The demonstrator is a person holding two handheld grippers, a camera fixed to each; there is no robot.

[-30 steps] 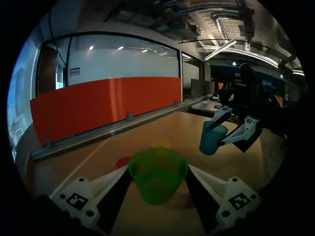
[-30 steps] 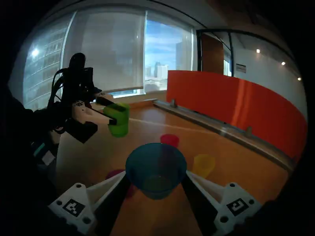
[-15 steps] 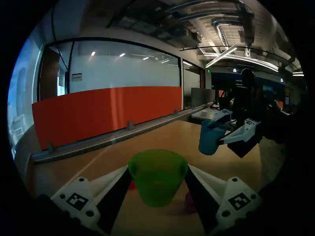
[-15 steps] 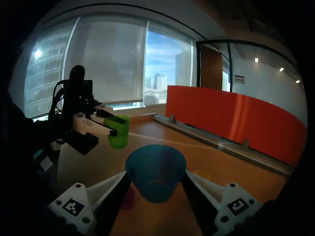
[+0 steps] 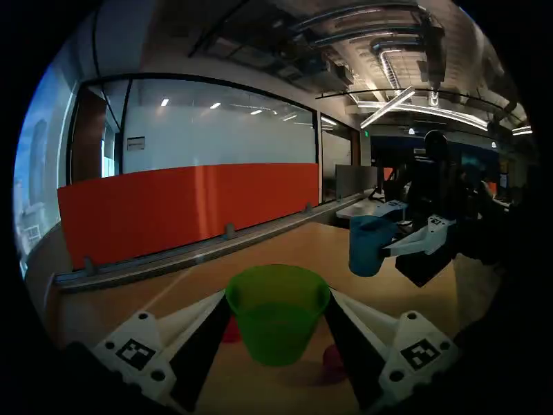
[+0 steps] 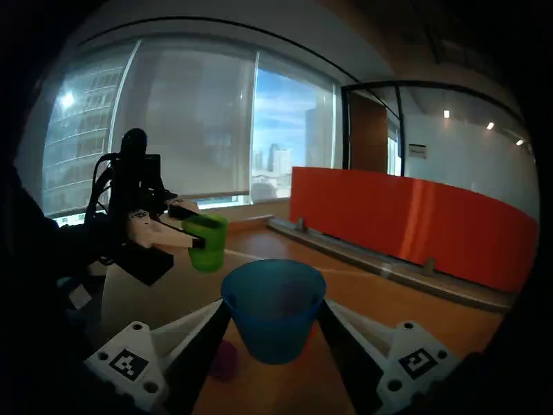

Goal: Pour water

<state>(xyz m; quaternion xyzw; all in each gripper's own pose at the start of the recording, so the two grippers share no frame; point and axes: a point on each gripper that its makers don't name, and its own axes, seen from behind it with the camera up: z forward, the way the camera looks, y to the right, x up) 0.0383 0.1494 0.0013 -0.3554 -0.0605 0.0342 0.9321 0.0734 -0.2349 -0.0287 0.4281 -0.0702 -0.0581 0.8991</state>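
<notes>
Blue cup (image 6: 273, 318), pinched by right gripper (image 6: 273, 311), & green cup (image 5: 278, 321), pinched by left gripper (image 5: 276, 304), sit higher off table (image 5: 304, 245) vs 1 s ago, blue at green's 3 o'clock, both upright, so pour prob. next.

left gripper view: we look low over the table (image 5: 297, 242), green cup (image 5: 278, 318) close | right gripper view: we face back toward it (blue cup (image 6: 274, 315) close) | shared: orange partition (image 5: 186, 200), both cups

We see translucent green cup (image 5: 278, 321), blue cup (image 6: 273, 318), orange-red partition (image 5: 186, 204), tan table (image 5: 307, 242), white fingers (image 5: 387, 332) with black-and-white square tags (image 5: 420, 353)
</notes>
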